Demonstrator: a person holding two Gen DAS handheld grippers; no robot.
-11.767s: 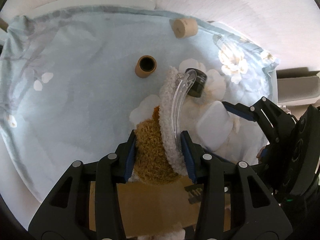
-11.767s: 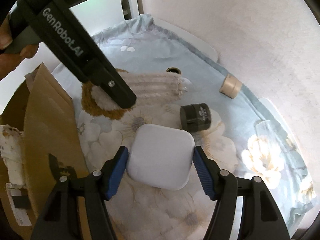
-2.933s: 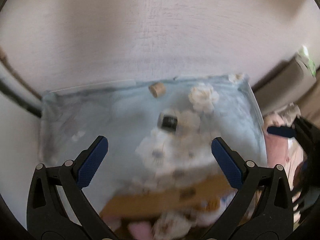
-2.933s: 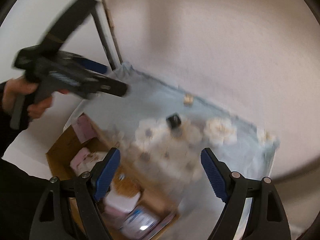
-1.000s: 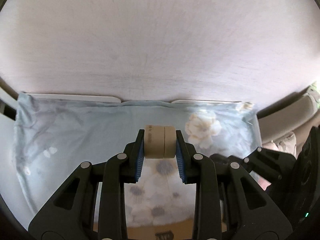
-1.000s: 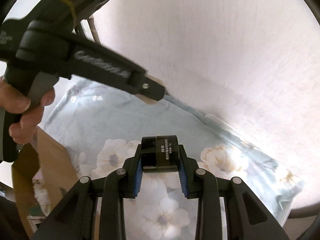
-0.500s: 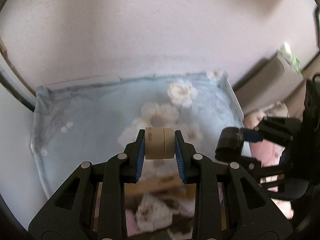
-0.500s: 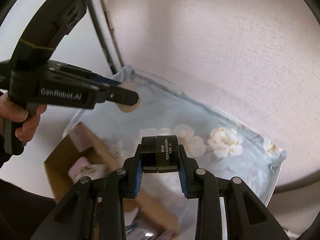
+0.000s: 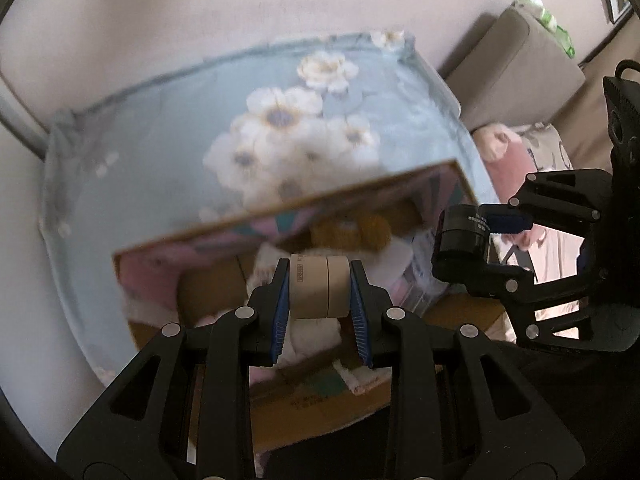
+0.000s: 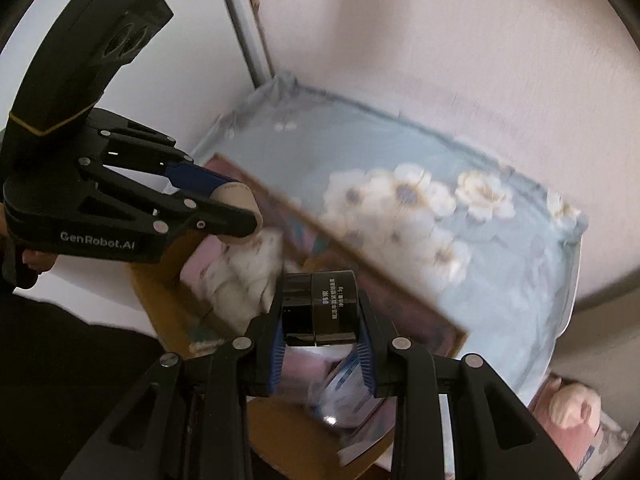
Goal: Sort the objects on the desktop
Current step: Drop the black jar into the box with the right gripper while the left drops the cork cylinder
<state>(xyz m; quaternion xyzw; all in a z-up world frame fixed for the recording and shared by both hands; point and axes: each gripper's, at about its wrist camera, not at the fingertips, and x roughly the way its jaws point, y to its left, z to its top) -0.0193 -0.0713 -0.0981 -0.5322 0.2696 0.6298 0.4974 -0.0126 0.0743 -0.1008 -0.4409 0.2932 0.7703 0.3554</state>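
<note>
My left gripper is shut on a small beige cylinder jar, held above the open cardboard box. In the right wrist view that same left gripper shows at the left with the beige jar between its pads. My right gripper is shut on a black cylinder jar with white print, also over the box. The left wrist view shows the black jar at the right, in the right gripper's jaws. The box holds a white plush, a brown plush and pink packets.
The light blue flowered cloth covers the table beyond the box. A pale wall stands behind it. A grey couch cushion and a pink plush toy lie to the right. A hand holds the left gripper's handle.
Both grippers have swung back from over the cloth to above the cardboard box, each still holding its jar. The box's inside has come into view beneath them.
</note>
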